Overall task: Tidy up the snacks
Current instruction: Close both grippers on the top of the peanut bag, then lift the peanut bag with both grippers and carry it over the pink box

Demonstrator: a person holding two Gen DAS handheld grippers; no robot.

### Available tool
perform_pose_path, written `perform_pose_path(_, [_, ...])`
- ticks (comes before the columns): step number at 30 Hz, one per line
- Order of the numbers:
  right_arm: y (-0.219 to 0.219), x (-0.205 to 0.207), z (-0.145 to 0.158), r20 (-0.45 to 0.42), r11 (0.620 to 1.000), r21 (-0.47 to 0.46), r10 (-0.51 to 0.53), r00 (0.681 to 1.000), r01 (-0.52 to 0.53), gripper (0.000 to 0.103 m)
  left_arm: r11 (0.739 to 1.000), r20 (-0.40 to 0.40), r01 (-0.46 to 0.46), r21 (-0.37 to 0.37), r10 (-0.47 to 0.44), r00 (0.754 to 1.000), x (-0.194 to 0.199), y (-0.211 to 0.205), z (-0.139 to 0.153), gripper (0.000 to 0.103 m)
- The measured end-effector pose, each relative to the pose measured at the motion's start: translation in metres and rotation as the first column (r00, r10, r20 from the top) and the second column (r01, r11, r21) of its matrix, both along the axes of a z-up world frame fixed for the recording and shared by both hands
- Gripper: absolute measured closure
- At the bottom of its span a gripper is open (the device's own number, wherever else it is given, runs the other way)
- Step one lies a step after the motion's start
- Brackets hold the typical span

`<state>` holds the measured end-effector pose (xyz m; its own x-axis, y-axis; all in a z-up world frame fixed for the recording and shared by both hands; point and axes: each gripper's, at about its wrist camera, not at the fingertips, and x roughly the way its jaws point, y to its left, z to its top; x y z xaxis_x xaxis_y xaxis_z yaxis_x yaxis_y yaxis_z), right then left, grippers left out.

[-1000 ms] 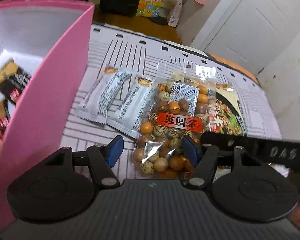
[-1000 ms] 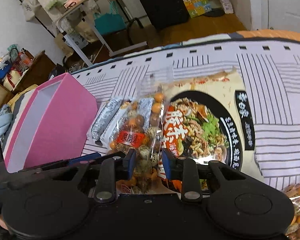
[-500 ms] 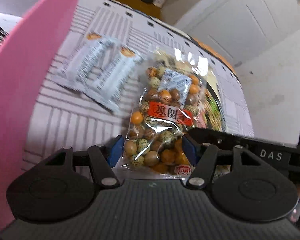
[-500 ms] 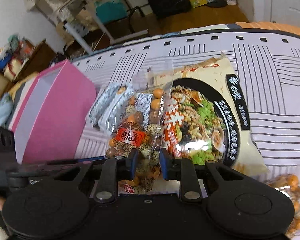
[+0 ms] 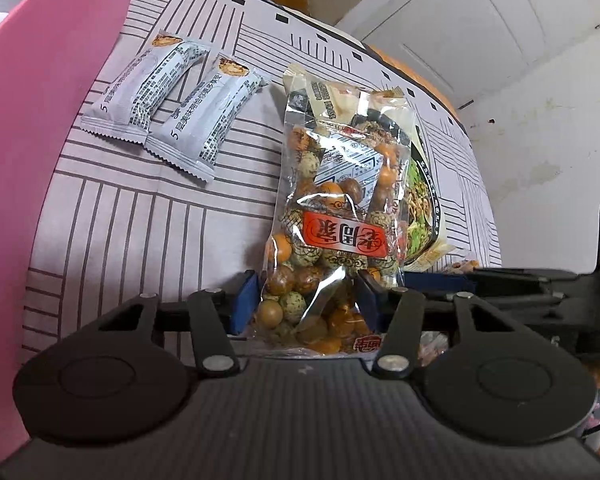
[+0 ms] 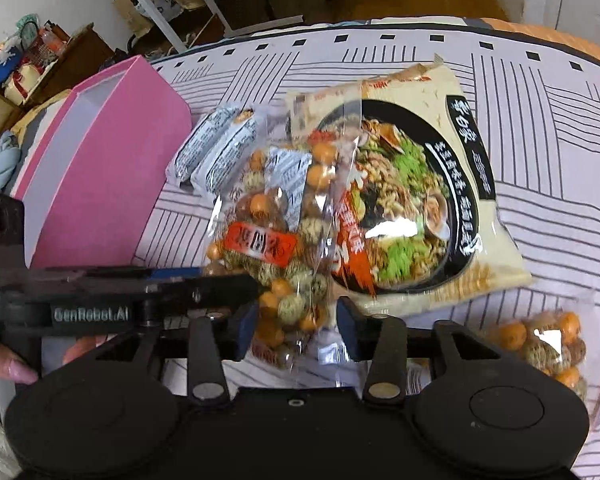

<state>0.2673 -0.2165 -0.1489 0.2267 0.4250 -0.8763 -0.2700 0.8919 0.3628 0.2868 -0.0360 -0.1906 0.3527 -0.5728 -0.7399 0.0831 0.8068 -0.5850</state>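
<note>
Both tools are working on the nut bag: the left tool is squeezing its bottom, the right tool is standing open. The slippery bag, raised above the bed, could slide free.

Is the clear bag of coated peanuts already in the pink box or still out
Out. The clear bag of coated peanuts sits between the gripper fingers above the striped cloth, beside the pink box.
</note>
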Motion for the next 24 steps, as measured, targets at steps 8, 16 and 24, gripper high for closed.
perform_pose_path(8, [0.031,-0.011,-0.009,0.044,0.994,-0.092,0.057,0.997,-0.053,0.025,0.999,0.008,0.031,0.007,-0.031,0.999,-0.006,-0.001,0.003,0.055])
perform_pose_path(16, [0.049,-0.027,-0.012,0.104,0.987,-0.16,-0.004,0.995,0.021,0.018,0.998,0.028,0.049,0.034,-0.05,0.998,-0.017,-0.01,0.007,0.055])
perform_pose_path(24, [0.043,-0.053,0.006,0.124,0.988,-0.148,-0.035,0.992,0.053,0.024,0.997,0.015,0.07,0.013,-0.07,0.997,-0.038,-0.008,0.02,0.055])
